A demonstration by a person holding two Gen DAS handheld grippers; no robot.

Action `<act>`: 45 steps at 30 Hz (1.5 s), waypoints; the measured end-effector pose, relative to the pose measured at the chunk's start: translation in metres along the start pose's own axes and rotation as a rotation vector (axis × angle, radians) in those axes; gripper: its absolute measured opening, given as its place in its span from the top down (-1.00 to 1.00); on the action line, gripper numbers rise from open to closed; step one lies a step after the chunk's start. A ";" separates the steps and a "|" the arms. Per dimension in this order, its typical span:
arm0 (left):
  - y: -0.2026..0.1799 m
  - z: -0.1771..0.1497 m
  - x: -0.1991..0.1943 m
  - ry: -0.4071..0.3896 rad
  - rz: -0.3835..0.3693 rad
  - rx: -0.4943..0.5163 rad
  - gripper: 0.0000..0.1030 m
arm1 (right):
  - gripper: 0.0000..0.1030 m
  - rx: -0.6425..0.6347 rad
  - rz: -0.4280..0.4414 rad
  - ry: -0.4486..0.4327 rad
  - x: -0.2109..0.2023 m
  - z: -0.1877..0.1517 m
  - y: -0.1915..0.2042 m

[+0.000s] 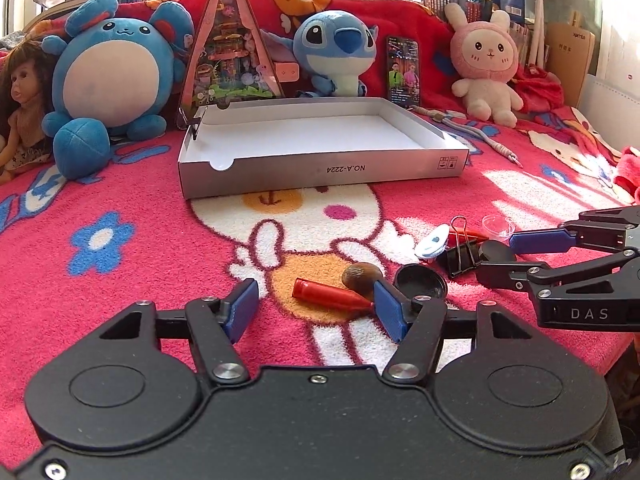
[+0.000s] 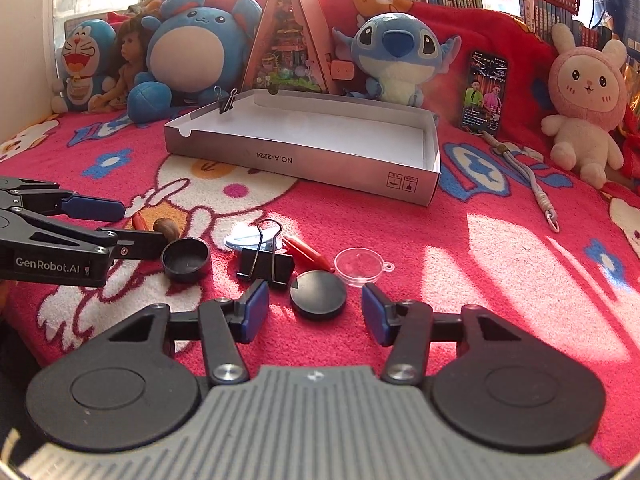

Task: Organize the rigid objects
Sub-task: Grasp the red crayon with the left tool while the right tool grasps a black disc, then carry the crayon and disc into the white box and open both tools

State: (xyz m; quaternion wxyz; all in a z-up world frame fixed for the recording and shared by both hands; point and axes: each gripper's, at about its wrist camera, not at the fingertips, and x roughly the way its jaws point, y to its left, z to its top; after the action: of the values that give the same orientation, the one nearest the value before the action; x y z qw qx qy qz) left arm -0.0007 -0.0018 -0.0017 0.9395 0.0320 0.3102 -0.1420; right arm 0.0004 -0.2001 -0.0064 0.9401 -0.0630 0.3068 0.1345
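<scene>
On the red cartoon blanket lies a cluster of small items. My left gripper [image 1: 316, 308] stands open around a red tube [image 1: 332, 296], its right pad close to a brown nut [image 1: 362, 276] and a black cap [image 1: 420, 282]. My right gripper [image 2: 314, 310] is open with a flat black disc [image 2: 318, 296] between its fingers, untouched. Near it lie a black binder clip [image 2: 264, 266], a clear round lid [image 2: 358, 266] and a second red piece [image 2: 308, 254]. The shallow grey cardboard box [image 1: 320, 170] sits beyond, its white inside bare, with a small binder clip [image 2: 226, 102] on its far left corner.
Plush toys line the back: a blue round one [image 1: 108, 76], a blue alien [image 1: 336, 48], a pink rabbit [image 1: 486, 64]. A doll [image 1: 22, 108], a triangular toy house [image 1: 228, 52], a phone [image 2: 484, 92] and a lanyard [image 2: 532, 176] sit nearby.
</scene>
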 end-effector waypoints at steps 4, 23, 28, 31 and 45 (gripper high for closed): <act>-0.004 -0.004 0.000 -0.017 0.015 0.014 0.09 | 0.09 0.015 0.009 0.003 0.002 0.000 0.003; 0.002 0.010 -0.007 -0.059 0.063 -0.023 0.18 | 0.29 0.039 0.003 -0.042 -0.009 0.005 0.009; 0.015 0.035 -0.004 -0.086 0.058 -0.068 0.18 | 0.29 0.055 -0.018 -0.062 -0.010 0.018 0.001; 0.024 0.056 0.001 -0.100 0.050 -0.090 0.18 | 0.29 0.072 -0.032 -0.073 -0.007 0.031 -0.006; 0.067 0.151 0.073 0.032 0.006 -0.262 0.18 | 0.29 0.239 -0.024 0.002 0.049 0.118 -0.058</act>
State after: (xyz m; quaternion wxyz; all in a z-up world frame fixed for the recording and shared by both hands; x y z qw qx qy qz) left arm 0.1615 0.0216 0.0748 0.9310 -0.0877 0.3409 -0.0970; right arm 0.1212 -0.2211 0.0613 0.9421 0.0458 0.3209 0.0856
